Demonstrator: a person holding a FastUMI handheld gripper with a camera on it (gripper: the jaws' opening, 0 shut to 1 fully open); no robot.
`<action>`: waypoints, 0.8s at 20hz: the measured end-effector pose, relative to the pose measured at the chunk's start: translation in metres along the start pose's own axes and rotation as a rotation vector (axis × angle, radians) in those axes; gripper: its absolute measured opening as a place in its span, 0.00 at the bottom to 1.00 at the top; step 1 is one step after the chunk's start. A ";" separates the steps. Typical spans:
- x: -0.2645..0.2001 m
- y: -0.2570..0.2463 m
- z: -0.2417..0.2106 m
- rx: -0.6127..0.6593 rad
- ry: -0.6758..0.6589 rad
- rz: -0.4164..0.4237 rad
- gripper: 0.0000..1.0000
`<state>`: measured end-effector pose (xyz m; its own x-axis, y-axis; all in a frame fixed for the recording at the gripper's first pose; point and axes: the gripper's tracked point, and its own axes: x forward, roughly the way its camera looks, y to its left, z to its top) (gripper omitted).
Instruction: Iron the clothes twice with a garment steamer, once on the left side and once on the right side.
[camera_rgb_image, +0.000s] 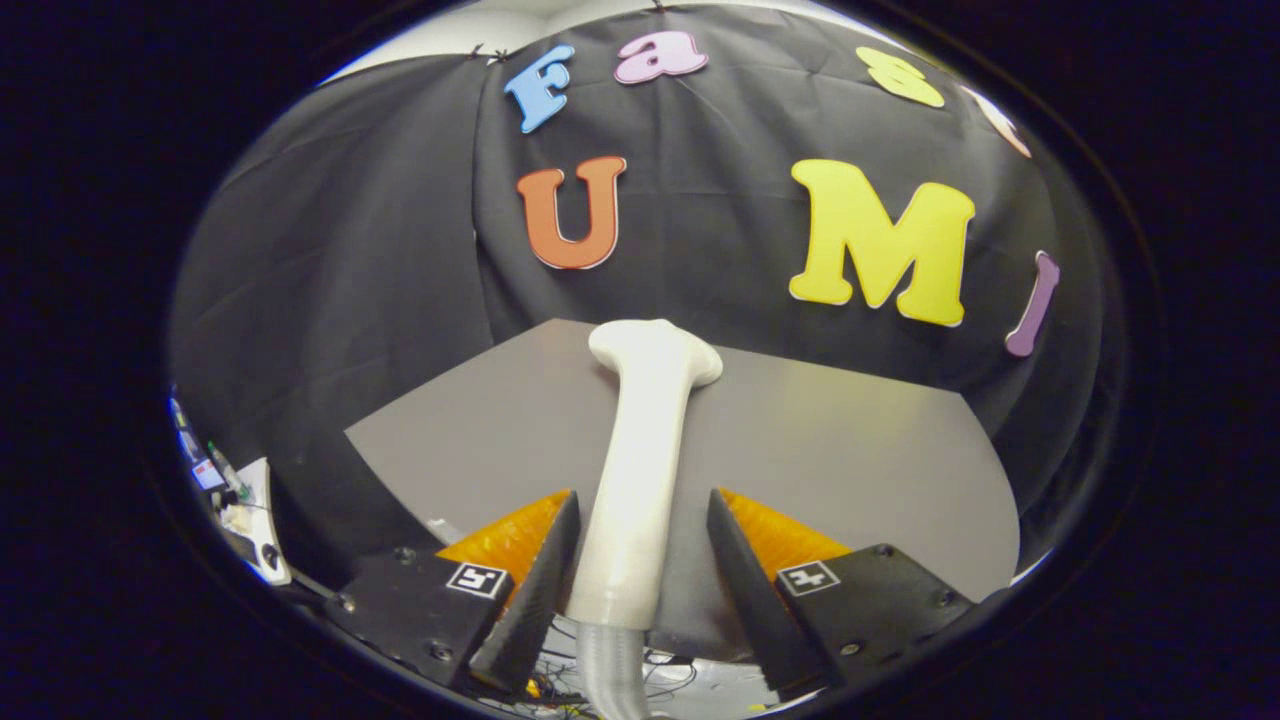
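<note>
Two fingers of the gripper stand on either side of the white steamer. One touches the handle; on the other side a gap shows, so whether both press on it I cannot tell. The steamer's handle runs forward between them, its wide head beyond the fingertips, over a grey table. A ribbed grey hose hangs from the handle's lower end.

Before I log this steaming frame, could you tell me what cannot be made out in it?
- Grip: the gripper straddles the steamer handle; the right finger stands apart, left contact unclear.
- Steamer hose: cut off below.
- Clutter beside the grey table: too small.
- Steamer head face: turned away.
</note>
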<state>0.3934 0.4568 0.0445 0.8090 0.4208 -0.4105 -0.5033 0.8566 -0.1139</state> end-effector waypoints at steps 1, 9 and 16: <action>0.002 0.000 0.003 0.009 -0.017 -0.003 0.80; 0.007 0.006 0.005 0.104 -0.002 0.004 0.48; -0.006 0.008 0.008 0.159 -0.004 0.019 0.36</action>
<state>0.3865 0.4634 0.0531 0.8011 0.4384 -0.4074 -0.4645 0.8847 0.0386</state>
